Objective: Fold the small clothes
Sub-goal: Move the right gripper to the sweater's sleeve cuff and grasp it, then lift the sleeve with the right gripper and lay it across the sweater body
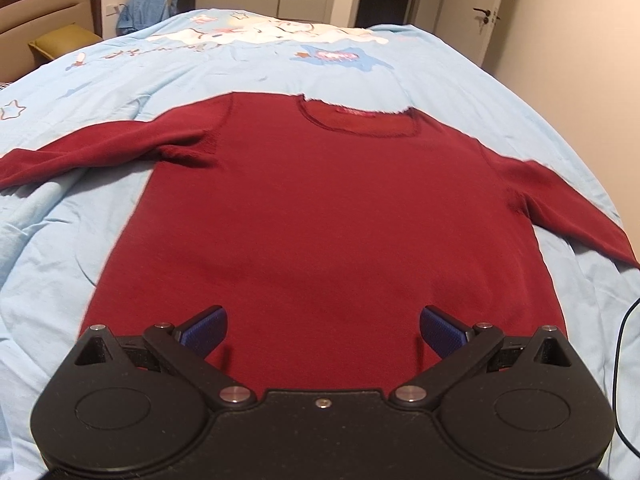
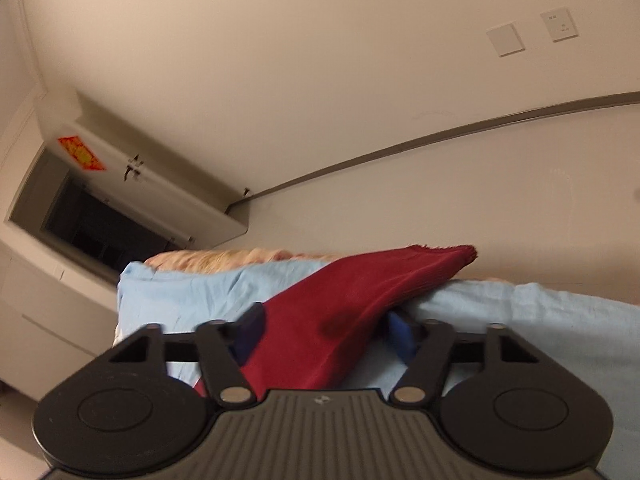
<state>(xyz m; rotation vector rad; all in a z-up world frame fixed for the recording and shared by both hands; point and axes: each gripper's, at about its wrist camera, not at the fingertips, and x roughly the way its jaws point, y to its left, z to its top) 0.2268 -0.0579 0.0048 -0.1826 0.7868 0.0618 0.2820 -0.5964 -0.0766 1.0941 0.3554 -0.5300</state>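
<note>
- Left wrist view: the sweater (image 1: 320, 208) lies flat and face up on the bed (image 1: 80, 240), neckline (image 1: 356, 120) at the far end, hem nearest the camera. Both sleeves are spread out, the left sleeve (image 1: 80, 152) rumpled near the armpit, the right sleeve (image 1: 560, 200) running off toward the bed edge.
- The left gripper (image 1: 323, 330) hovers over the hem with its jaws wide apart and nothing between them; the blue pads (image 1: 206, 330) show clear of the cloth.
- A black cable (image 1: 620, 360) trails at the right edge of the bed. I would keep it clear of the fold path.
- Right wrist view: the camera sits low at the bed edge, looking up at the wall (image 2: 320, 80) and a door (image 2: 132, 176). The cuff end of the sleeve (image 2: 360, 292) drapes over the blue cover and runs between the jaws of the right gripper (image 2: 325, 334).
- The fingers are partly hidden by the cloth, so I cannot tell whether they are pinching the sleeve or merely standing on either side of it.
- Judgement: the step in hand looks like folding the right sleeve in across the body. To do it well, be sure of the grip on both layers near the cuff, lift only enough to clear the bed, and carry the sleeve straight inward so that the crease falls at the shoulder seam.
- The left gripper could press the body flat near the hem or side, so that the sweater does not slide on the soft cover while the sleeve travels.
</note>
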